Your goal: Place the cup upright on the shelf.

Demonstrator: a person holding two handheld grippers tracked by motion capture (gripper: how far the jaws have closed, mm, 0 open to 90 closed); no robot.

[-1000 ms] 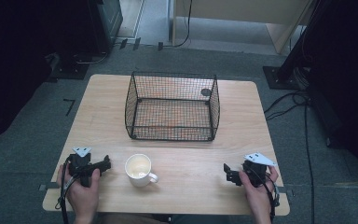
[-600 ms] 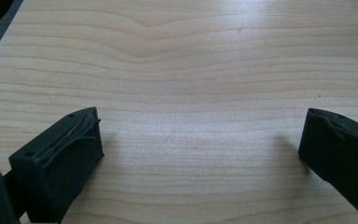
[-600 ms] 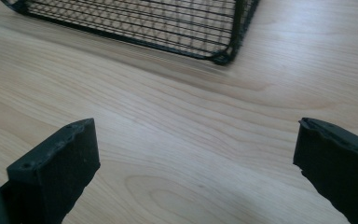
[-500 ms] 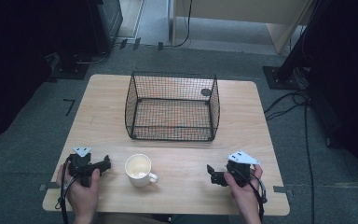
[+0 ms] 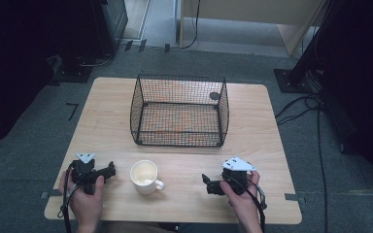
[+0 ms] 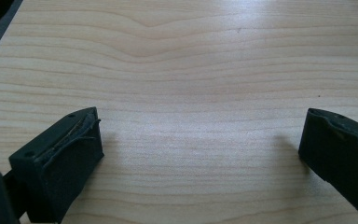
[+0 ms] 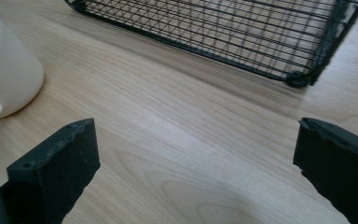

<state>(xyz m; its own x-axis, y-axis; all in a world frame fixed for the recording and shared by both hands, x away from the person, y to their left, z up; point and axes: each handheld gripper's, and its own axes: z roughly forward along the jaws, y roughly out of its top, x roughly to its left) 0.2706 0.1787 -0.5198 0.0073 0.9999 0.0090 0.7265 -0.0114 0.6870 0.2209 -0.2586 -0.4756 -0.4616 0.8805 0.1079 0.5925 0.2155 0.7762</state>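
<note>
A cream mug (image 5: 144, 175) stands near the table's front edge, its handle toward the right. The mug's side (image 7: 4, 74) fills the left edge of the right gripper view. My right gripper (image 5: 205, 182) is open, low over the table, about a hand's width right of the mug and pointing at it; nothing lies between its jaws (image 7: 193, 168). My left gripper (image 5: 110, 170) is open just left of the mug, with bare wood between its jaws (image 6: 200, 154). A black wire basket (image 5: 179, 110) stands empty at mid table.
The wooden table (image 5: 272, 145) has bare room to either side of the basket. The basket's front lower rim (image 7: 205, 42) crosses the top of the right gripper view. Cables (image 5: 311, 104) and black stands lie on the grey floor around the table.
My right gripper has moved left along the front of the table toward the mug. The left gripper, the mug and the basket have stayed where they were.
</note>
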